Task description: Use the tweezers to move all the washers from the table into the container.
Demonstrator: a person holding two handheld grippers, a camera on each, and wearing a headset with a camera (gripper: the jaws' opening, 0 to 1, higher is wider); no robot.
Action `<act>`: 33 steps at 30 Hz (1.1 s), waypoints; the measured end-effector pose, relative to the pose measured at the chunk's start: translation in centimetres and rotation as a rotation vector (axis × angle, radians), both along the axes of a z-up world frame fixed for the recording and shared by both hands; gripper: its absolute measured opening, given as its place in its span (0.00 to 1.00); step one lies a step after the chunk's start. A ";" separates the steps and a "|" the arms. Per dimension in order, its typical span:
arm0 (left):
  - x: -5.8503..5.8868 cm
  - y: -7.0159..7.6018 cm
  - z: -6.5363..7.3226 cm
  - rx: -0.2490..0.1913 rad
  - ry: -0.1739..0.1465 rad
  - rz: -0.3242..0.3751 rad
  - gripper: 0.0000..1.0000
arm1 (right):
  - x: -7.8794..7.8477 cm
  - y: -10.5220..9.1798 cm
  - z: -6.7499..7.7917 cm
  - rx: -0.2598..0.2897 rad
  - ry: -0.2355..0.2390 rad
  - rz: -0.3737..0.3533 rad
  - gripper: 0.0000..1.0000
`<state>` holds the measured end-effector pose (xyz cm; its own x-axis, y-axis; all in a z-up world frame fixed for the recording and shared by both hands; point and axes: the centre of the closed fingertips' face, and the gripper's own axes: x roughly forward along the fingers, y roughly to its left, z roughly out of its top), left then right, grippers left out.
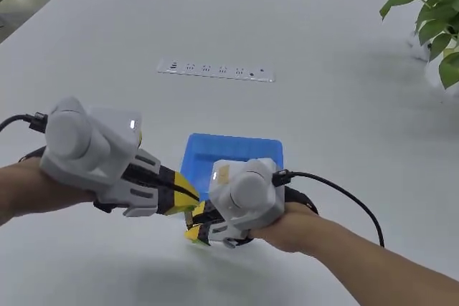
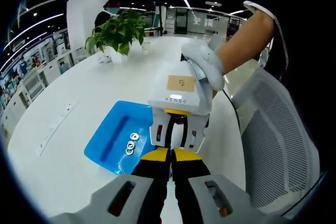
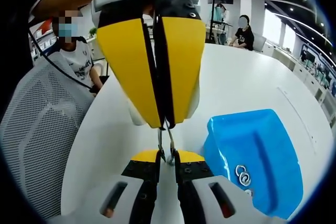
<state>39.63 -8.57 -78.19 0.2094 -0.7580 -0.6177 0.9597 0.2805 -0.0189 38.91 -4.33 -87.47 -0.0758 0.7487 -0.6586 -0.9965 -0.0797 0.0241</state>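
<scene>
My two grippers meet tip to tip just in front of the blue container [image 1: 237, 150]. The left gripper [image 1: 192, 202] comes in from the left with its yellow jaws pressed together. The right gripper [image 1: 195, 227] faces it. In the right gripper view, thin metal tweezers [image 3: 165, 142] run from the left gripper's jaw tips [image 3: 161, 124] down into my right gripper [image 3: 167, 157], and both sets of jaws are closed on them. Several washers [image 2: 131, 144] lie inside the container [image 2: 113, 140]; they also appear in the right gripper view as washers [image 3: 243, 174].
A white power strip [image 1: 215, 70] lies flat on the table beyond the container. A potted plant [image 1: 434, 12] stands at the far right corner. A grey mesh chair [image 2: 278, 129] stands at the table's near edge. People sit at the far end [image 3: 244, 30].
</scene>
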 end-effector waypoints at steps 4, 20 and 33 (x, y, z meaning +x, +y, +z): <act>0.1 0.0 0.0 -0.002 0.003 0.003 0.05 | 0.0 0.0 0.0 0.003 0.003 -0.004 0.13; 0.0 0.0 -0.2 0.003 0.005 0.004 0.05 | 0.0 0.0 -0.1 0.002 -0.005 0.006 0.10; 0.1 0.0 0.6 0.004 -0.010 0.001 0.05 | 0.2 0.0 0.7 0.004 -0.021 0.008 0.10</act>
